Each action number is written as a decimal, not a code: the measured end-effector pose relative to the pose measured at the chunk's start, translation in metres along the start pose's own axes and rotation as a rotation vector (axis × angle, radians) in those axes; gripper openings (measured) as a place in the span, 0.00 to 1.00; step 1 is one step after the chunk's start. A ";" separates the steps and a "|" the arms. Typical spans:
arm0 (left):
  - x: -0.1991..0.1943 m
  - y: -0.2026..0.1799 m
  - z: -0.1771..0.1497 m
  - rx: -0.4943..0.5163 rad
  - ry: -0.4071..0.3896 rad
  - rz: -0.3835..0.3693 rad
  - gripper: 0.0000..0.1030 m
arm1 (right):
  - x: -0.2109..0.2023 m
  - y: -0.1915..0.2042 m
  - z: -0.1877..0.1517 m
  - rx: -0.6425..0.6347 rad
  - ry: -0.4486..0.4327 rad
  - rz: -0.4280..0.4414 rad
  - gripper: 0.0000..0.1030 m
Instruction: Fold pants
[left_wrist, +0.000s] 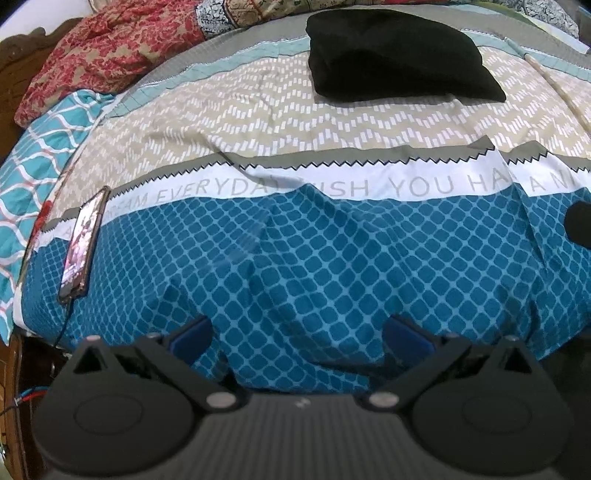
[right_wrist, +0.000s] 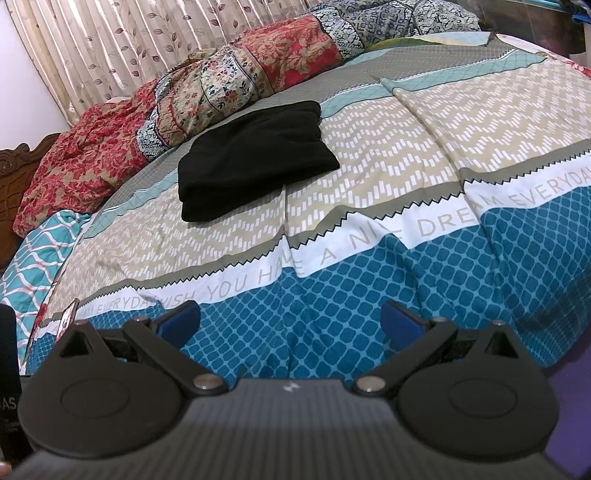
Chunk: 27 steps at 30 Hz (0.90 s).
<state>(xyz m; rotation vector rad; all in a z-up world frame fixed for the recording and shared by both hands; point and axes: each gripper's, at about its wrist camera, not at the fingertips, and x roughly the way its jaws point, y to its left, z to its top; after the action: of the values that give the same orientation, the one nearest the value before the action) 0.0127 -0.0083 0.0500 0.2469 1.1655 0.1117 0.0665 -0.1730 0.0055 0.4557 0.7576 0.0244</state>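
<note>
Black pants (left_wrist: 399, 55) lie folded in a compact bundle on the beige zigzag band of the bedspread, far ahead of both grippers; they also show in the right wrist view (right_wrist: 251, 155). My left gripper (left_wrist: 297, 338) is open and empty, hovering over the blue lattice part of the bedspread near the bed's front edge. My right gripper (right_wrist: 291, 323) is open and empty too, over the same blue band. Neither gripper touches the pants.
A phone (left_wrist: 83, 243) with a lit screen and a cable lies at the bed's left front. A red and patterned quilt (right_wrist: 192, 92) is heaped along the far side. A teal pillow (left_wrist: 33, 155) lies left. A curtain (right_wrist: 110, 40) hangs behind.
</note>
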 end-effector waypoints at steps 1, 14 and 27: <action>0.000 0.000 0.000 0.001 0.005 -0.007 1.00 | 0.000 0.000 0.000 0.000 0.000 0.000 1.00; 0.009 -0.007 -0.006 0.007 0.098 -0.121 1.00 | 0.000 -0.003 0.000 0.004 0.010 0.005 1.00; 0.003 -0.015 -0.008 0.055 0.082 -0.133 1.00 | 0.001 -0.010 0.001 0.011 0.021 0.007 1.00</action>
<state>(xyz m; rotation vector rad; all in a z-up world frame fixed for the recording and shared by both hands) 0.0062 -0.0216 0.0405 0.2139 1.2646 -0.0278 0.0669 -0.1819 0.0014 0.4691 0.7767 0.0321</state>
